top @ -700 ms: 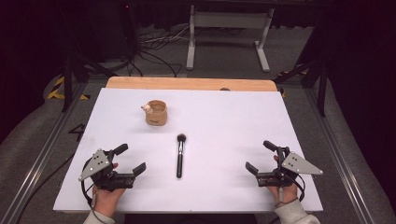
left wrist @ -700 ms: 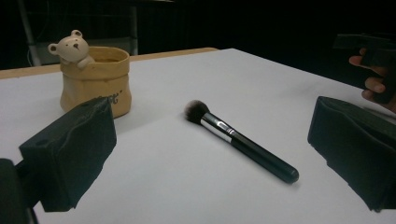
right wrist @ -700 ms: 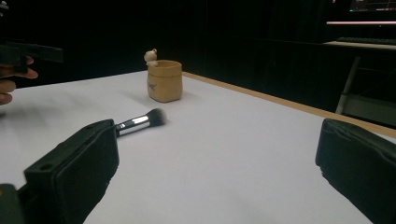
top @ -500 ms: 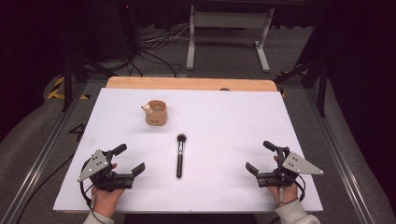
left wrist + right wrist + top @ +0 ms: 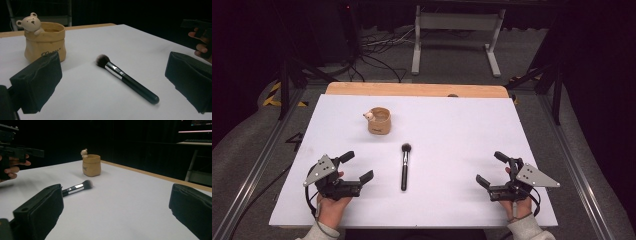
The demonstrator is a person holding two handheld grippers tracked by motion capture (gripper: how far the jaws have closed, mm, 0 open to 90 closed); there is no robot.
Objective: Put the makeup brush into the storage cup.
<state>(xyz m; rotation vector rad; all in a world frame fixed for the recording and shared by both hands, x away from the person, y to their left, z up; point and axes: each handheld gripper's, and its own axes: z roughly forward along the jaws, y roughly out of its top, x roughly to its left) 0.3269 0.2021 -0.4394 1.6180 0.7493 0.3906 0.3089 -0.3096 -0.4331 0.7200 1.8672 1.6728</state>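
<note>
The makeup brush [image 5: 404, 166] lies flat on the white tabletop [image 5: 452, 130], about in the middle between the two grippers and a little further from the person than either of them. Its long axis runs almost straight away from the person: the soft dark head points toward the beige cup with a small bear [image 5: 378, 120], and the black handle end points back toward the near edge. The cup stands apart from the brush, beyond its head and somewhat to the left.

The left gripper [image 5: 357, 170] rests low near the front left of the tabletop, with its fingers [image 5: 37, 85] spread wide and nothing between them. The right gripper [image 5: 492, 170] rests on the other side, its fingers [image 5: 37, 212] also wide open and empty.

The left gripper appears to be the nearer one, since the gap from it to the handle is smaller. From the left gripper the brush lies to the right and slightly forward, so it lies across the direction of reach. It seems the fingers would have to close across the thin handle, not along it.
</note>
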